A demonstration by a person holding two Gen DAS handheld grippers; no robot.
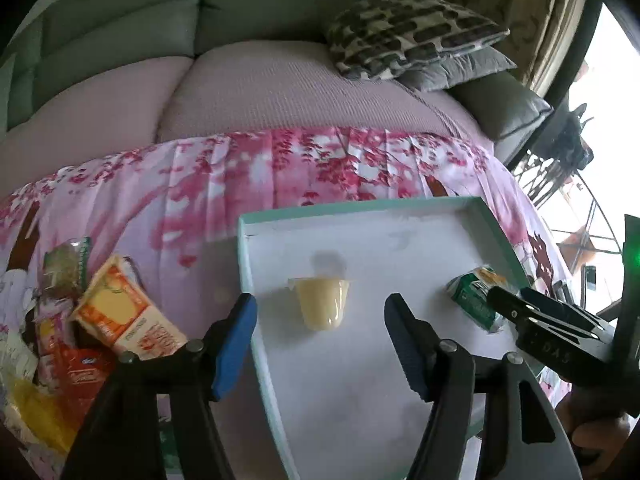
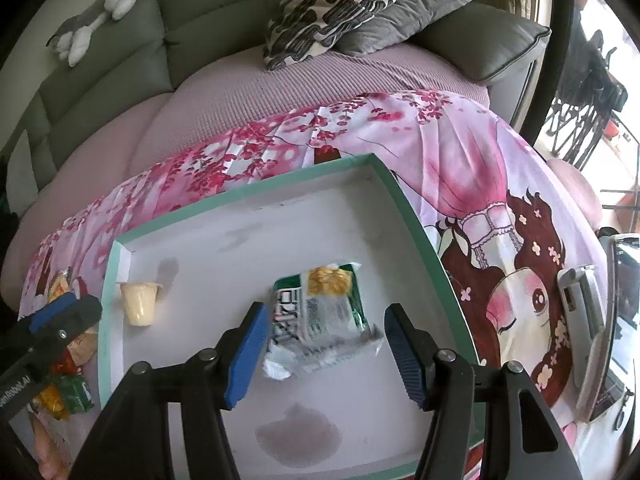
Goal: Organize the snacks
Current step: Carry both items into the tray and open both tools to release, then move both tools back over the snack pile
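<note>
Glossy plastic jelly cup (image 1: 323,303); crinkled shiny packet (image 2: 320,320); matt cardboard tray (image 2: 256,196); smooth printed cloth (image 2: 460,160).

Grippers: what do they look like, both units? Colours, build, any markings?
Both match: the left gripper and the right gripper have black plastic linkage arms with silver pivot bolts, and jaws faced with ribbed blue pads. The left body carries white lettering, seen from the right wrist. The right unit shows a green light, seen from the left wrist.

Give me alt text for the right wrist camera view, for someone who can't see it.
An open claw hovers over a green-and-white snack packet lying in a shallow teal-rimmed tray, its pads clear of the packet. A yellow jelly cup lies at the tray's left edge, on a pink floral cloth beside a sofa; more snacks are piled left of the tray.
</note>
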